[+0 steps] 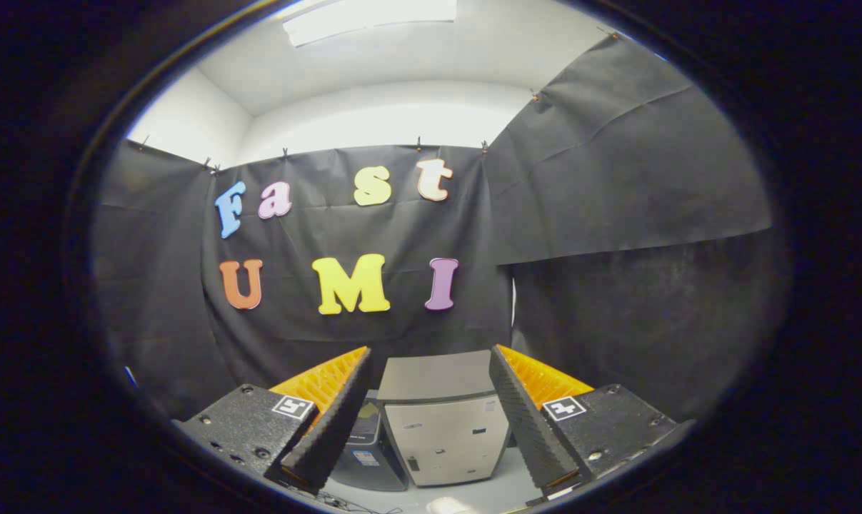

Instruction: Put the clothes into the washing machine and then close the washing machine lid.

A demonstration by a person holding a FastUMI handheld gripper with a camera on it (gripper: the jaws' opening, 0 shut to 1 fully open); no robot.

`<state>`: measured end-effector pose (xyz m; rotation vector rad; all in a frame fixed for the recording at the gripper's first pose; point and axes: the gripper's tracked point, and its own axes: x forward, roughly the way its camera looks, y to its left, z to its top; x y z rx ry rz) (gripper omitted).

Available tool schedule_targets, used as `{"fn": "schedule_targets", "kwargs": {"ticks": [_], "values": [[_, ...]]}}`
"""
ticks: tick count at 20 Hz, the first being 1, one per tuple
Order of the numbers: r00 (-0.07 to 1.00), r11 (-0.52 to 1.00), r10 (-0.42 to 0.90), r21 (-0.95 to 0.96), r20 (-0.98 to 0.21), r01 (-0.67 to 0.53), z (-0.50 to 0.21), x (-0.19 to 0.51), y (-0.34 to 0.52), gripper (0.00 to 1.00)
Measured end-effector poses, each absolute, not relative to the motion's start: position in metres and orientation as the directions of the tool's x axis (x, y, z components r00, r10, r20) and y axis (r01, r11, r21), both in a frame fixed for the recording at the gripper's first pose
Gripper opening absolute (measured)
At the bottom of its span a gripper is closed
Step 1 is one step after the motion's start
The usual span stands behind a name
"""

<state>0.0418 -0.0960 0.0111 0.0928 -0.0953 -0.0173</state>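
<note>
A small white washing machine point(445, 439) stands on a pale surface beyond my fingers, seen in the gap between them. Its grey top panel point(436, 376) looks flat and shut, though I cannot tell for sure. My gripper point(429, 351) is open and held high, with nothing between its fingers. A pale, blurred bit of something point(448, 505) lies just below the machine, near the fingers' base; whether it is cloth I cannot tell.
A darker box-like object point(368, 450) with stickers stands against the machine's left side, partly hidden behind my left finger point(331, 421). Black cloth walls close the booth behind and on both sides. Cables point(352, 505) lie on the pale surface.
</note>
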Motion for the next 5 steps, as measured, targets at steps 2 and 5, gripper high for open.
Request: {"fn": "schedule_targets", "kwargs": {"ticks": [2, 5], "values": [[0.993, 0.997, -0.014, 0.074, 0.115, 0.005, 0.016, 0.032, -0.092, 1.00], [0.991, 0.998, -0.004, 0.056, 0.131, -0.004, 0.022, 0.017, -0.083, 1.00]]}}
